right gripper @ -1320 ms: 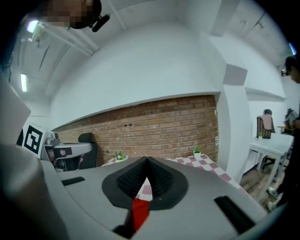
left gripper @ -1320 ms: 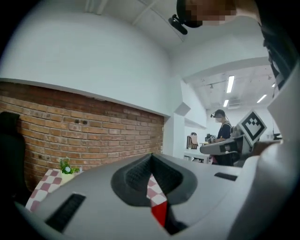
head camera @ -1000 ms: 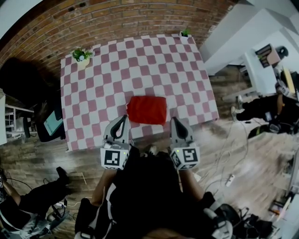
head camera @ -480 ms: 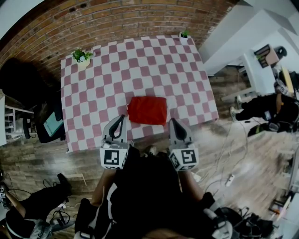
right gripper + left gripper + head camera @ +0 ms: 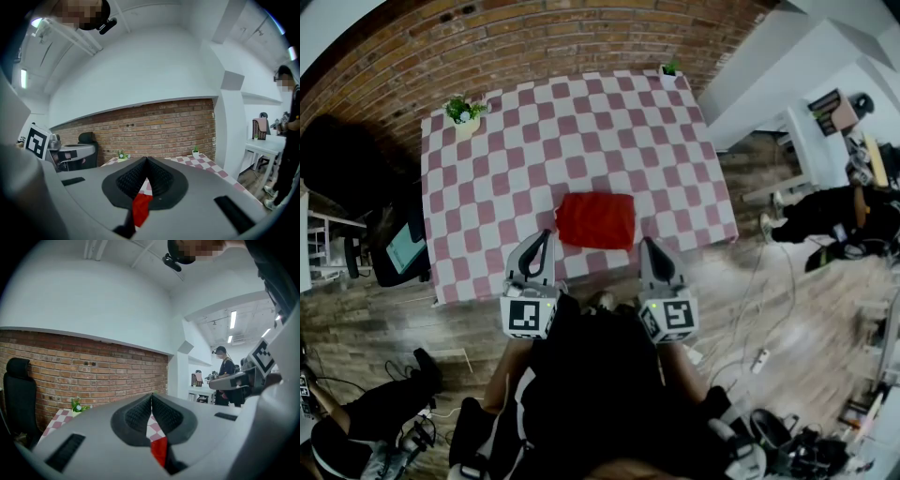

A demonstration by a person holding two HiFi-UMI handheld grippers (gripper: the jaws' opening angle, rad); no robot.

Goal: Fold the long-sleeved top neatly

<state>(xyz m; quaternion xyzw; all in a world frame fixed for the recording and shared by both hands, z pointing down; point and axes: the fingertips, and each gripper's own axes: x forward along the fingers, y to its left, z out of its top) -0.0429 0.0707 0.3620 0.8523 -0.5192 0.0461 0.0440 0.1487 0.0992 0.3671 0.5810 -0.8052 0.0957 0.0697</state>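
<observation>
The red long-sleeved top (image 5: 595, 221) lies folded into a compact rectangle near the front edge of the checked table (image 5: 506, 159). My left gripper (image 5: 542, 238) hovers just off its front left corner, jaws shut and empty. To the top's front right my right gripper (image 5: 652, 246) is likewise shut with nothing in it. Neither touches the cloth. In the left gripper view a sliver of the red top (image 5: 159, 450) shows below the closed left gripper (image 5: 151, 399). The right gripper view shows the same red top (image 5: 140, 208) under the closed right gripper (image 5: 146, 163).
A small potted plant (image 5: 463, 113) stands at the table's far left corner and another (image 5: 671, 67) at the far right. A brick wall (image 5: 534, 47) runs behind. A black chair (image 5: 398, 248) is left of the table. A person (image 5: 834, 220) and cables are on the floor to the right.
</observation>
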